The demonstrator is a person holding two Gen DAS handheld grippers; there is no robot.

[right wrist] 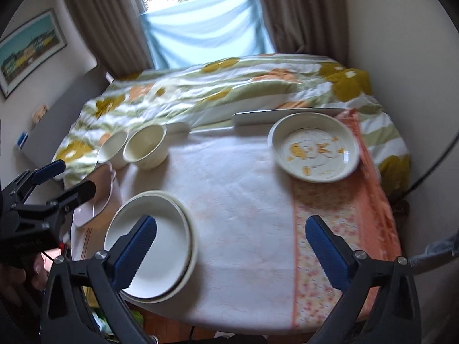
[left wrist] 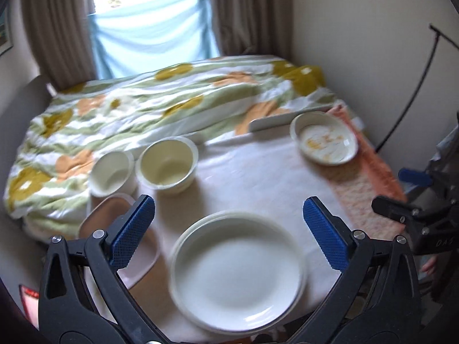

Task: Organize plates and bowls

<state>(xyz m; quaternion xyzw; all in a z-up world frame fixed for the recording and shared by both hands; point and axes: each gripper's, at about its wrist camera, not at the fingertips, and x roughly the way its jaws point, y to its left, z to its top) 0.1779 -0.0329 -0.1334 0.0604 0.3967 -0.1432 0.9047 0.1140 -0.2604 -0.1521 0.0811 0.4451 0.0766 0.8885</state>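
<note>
Left claw (left wrist: 228, 232) gapes over seemingly two stacked, blurred cream plates (left wrist: 239, 276).

You can read only one marking: pale letters "DAS" on the black body of the right gripper (left wrist: 413, 197), at the left wrist view's right edge

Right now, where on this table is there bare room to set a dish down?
Bare cloth lies mid-table, between the stacked plates, the two bowls and the stained plate. The near right floral strip is free too. The left edge, with the pink dish, is crowded.
</note>
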